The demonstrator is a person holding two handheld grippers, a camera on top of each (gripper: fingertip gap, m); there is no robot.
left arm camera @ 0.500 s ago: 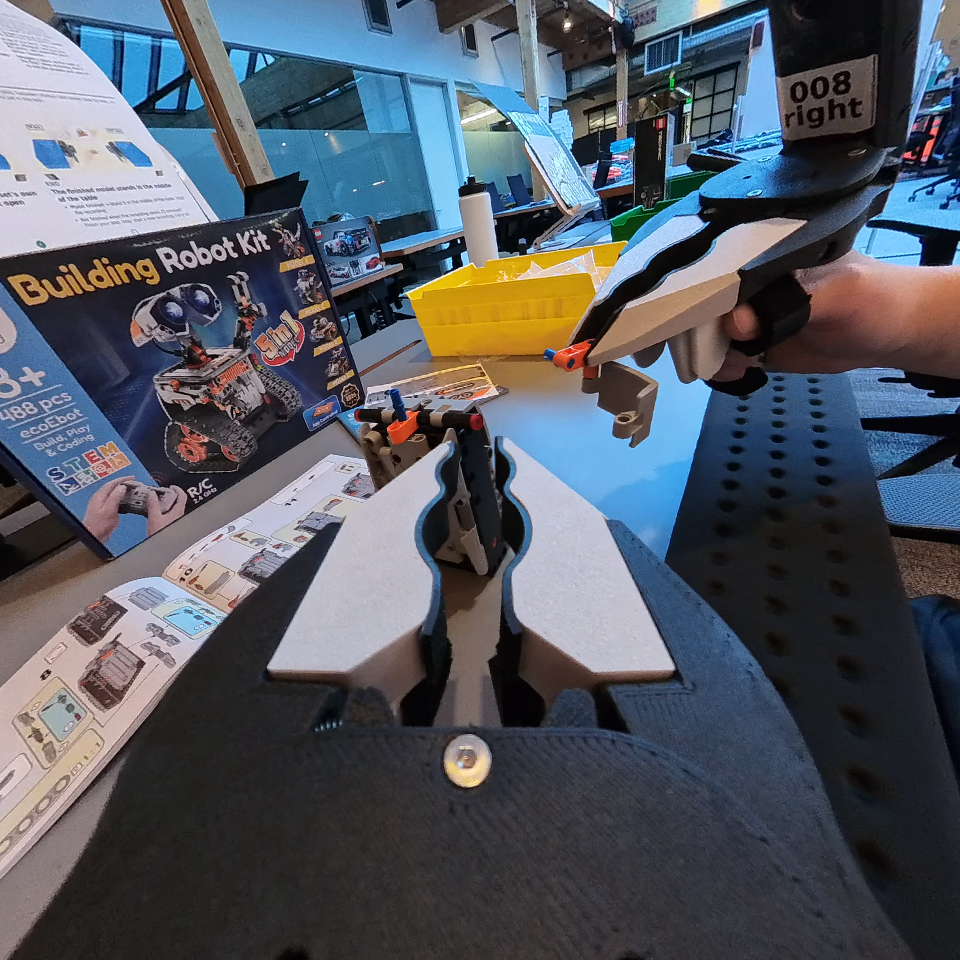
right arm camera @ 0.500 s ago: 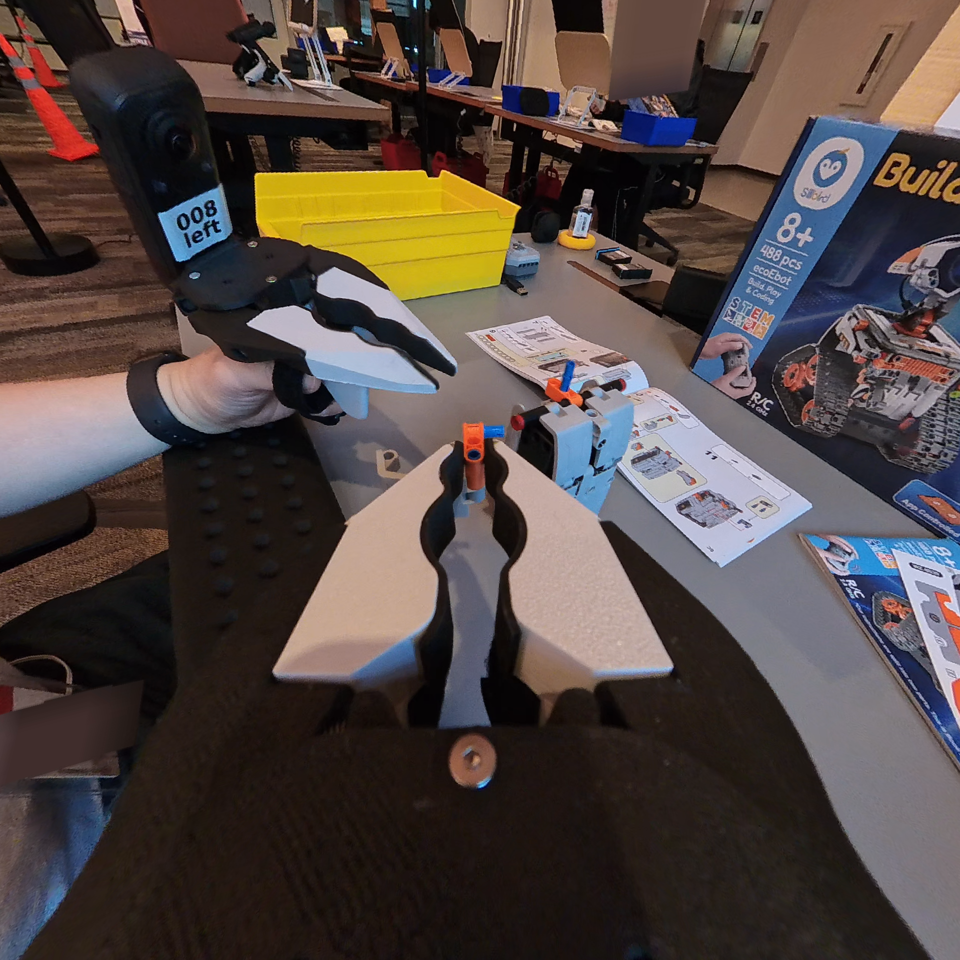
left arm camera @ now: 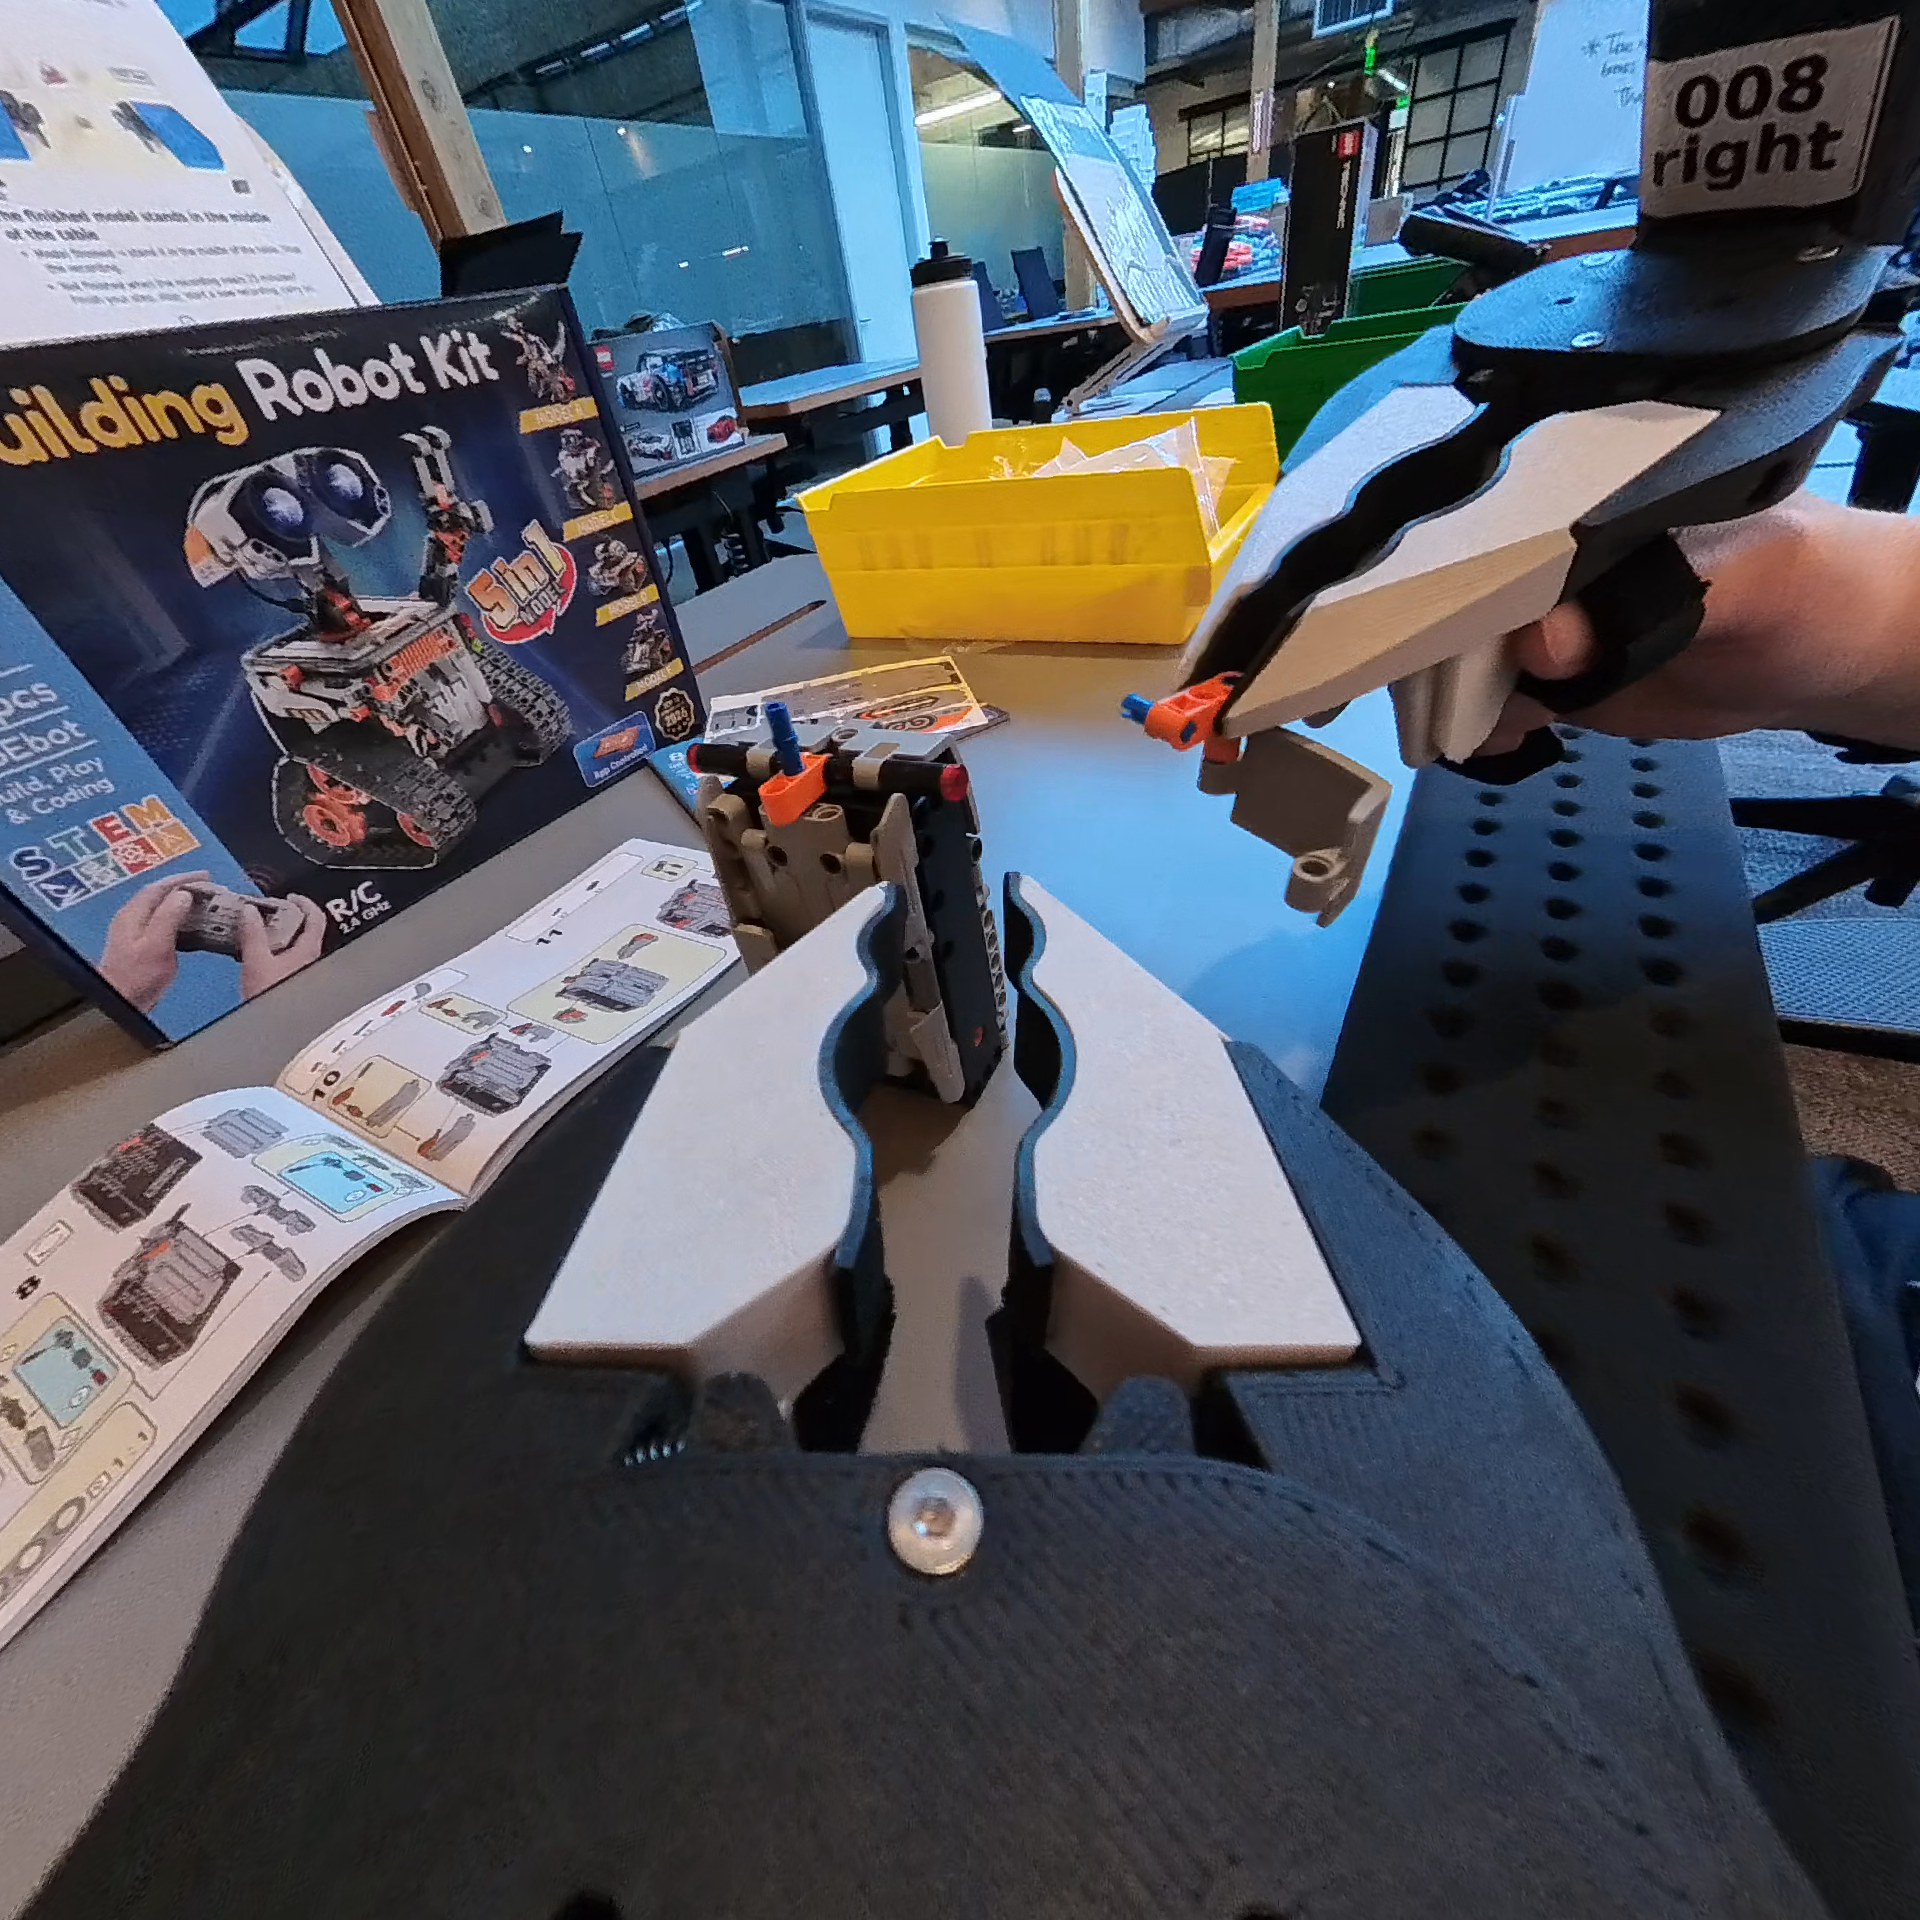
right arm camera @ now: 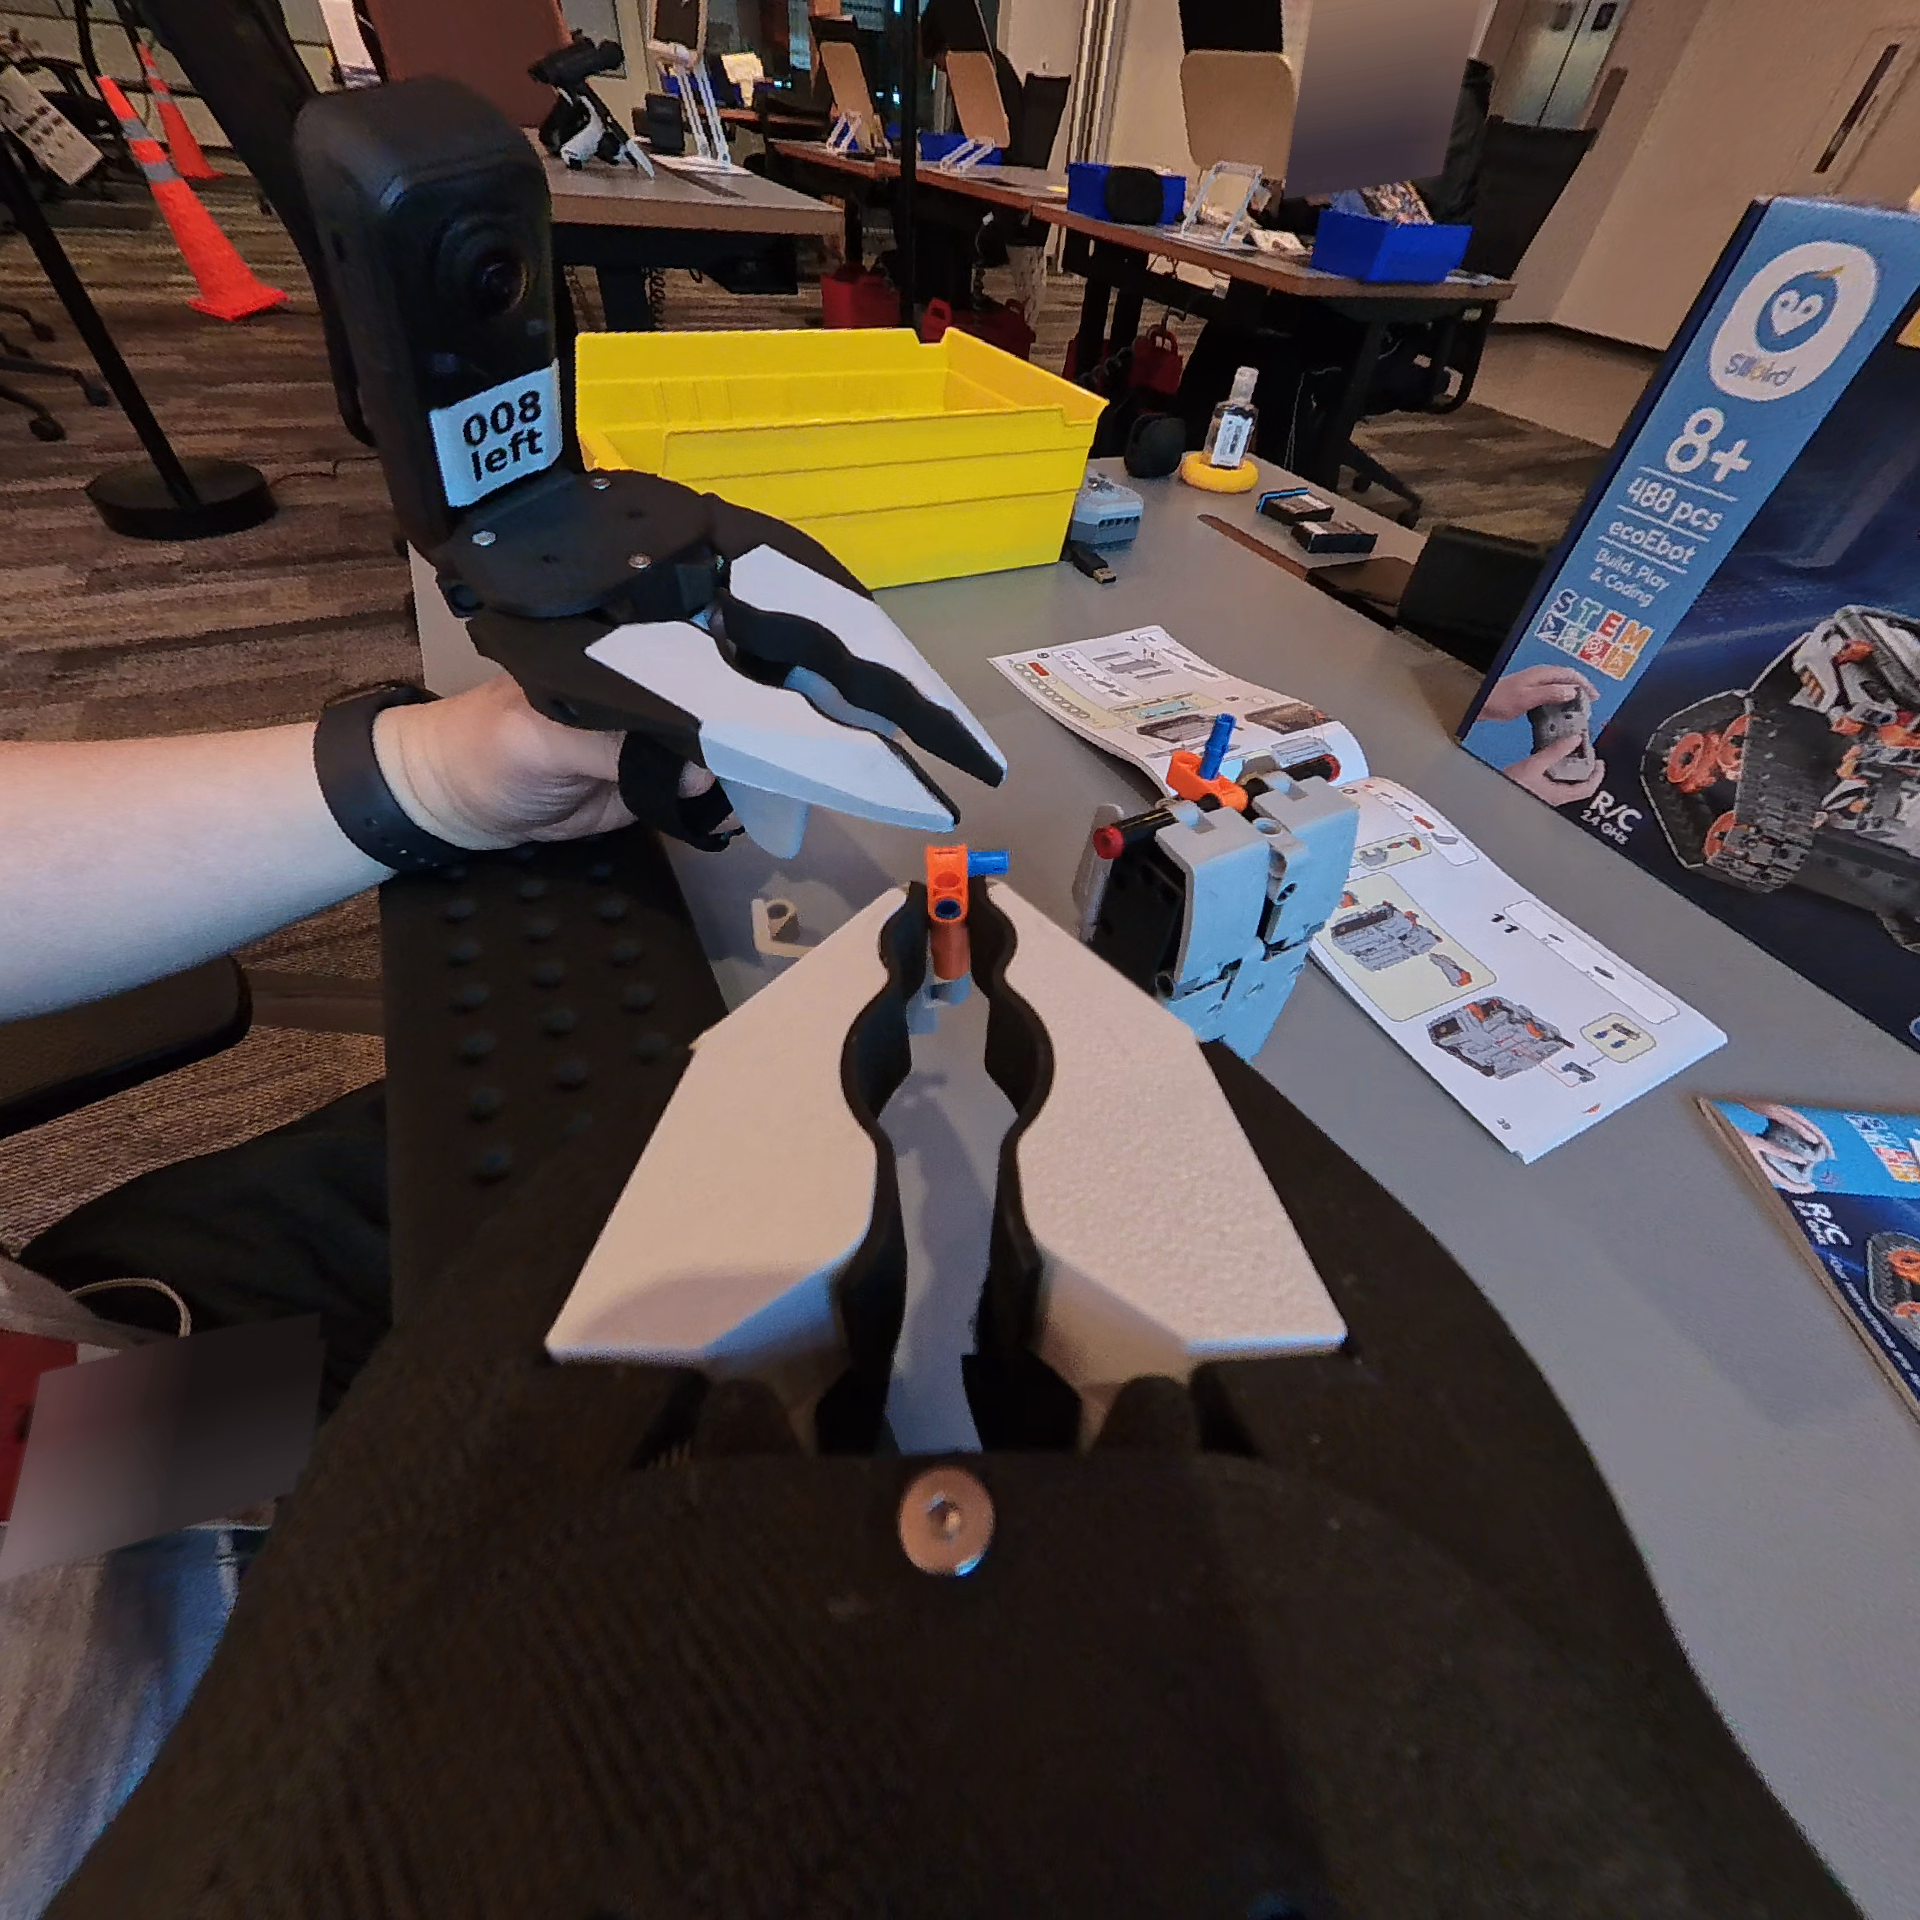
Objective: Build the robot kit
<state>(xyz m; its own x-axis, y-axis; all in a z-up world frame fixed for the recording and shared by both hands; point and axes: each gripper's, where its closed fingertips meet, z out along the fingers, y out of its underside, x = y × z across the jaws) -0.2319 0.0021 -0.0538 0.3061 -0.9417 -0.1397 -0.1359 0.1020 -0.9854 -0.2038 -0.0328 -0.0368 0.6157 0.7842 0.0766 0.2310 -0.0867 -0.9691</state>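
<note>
my left gripper [left arm camera: 943, 904]: jaws apart, empty, held just in front of the grey-and-black brick assembly [left arm camera: 852, 883] standing on the table [left arm camera: 1091, 831] | my right gripper [right arm camera: 948, 902]: jaws clamped on an orange connector piece [right arm camera: 948, 914] with blue pin and hanging grey part, held above the table | instruction booklet [left arm camera: 364, 1091] open beside the assembly | yellow bin [left arm camera: 1029, 561] behind

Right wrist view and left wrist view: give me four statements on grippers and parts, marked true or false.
1. The right gripper grips an orange connector with a blue pin. True.
2. The left gripper holds the grey-and-black model. False: it is empty; the model stands on the table.
3. A yellow bin sits on the table. True.
4. The instruction booklet is closed. False: it lies open beside the model.
</note>
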